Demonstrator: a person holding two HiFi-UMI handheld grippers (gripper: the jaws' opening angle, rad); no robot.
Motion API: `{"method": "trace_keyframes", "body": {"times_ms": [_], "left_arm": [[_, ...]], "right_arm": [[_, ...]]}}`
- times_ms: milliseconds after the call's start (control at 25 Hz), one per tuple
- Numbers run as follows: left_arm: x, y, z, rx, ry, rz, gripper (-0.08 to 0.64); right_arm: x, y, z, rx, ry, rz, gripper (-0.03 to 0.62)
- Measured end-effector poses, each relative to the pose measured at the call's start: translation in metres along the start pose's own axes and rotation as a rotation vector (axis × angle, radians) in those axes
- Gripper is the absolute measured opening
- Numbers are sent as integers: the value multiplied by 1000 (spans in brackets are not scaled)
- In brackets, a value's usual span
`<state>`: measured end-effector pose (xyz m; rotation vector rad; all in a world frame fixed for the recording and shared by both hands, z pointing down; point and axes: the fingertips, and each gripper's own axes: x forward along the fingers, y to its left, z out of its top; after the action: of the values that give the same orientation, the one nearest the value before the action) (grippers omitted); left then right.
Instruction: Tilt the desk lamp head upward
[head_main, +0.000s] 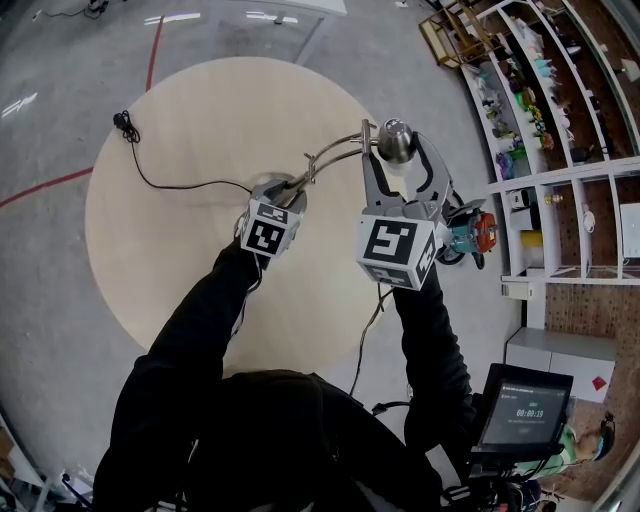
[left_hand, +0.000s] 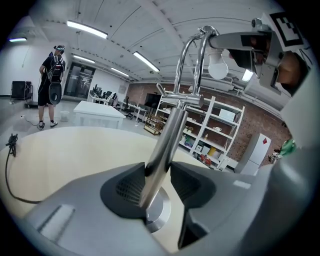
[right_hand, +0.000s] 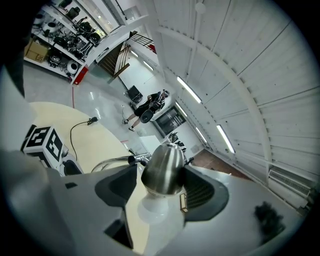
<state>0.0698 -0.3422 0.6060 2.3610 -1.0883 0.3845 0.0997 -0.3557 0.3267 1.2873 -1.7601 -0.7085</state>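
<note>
A chrome desk lamp stands on the round wooden table. Its bullet-shaped metal head sits between the jaws of my right gripper, which is shut on it. In the right gripper view the pads flank the shade, and the white bulb points toward the camera. My left gripper is shut on the lamp's lower stem, just above the round base. The curved double arm rises from there to the head.
The lamp's black cord runs left across the table to a loose plug. Shelving full of small items stands to the right. A screen sits by my right side. A person stands far off.
</note>
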Motion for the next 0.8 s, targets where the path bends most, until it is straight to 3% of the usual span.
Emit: {"method": "trace_keyframes", "body": {"times_ms": [320, 800], "left_arm": [[-3, -1, 2, -8, 3, -3, 166], [-5, -1, -2, -12, 15, -8, 166]], "right_arm": [[-2, 6, 20, -107, -40, -17, 307], [-3, 12, 27, -144, -64, -37, 307]]}}
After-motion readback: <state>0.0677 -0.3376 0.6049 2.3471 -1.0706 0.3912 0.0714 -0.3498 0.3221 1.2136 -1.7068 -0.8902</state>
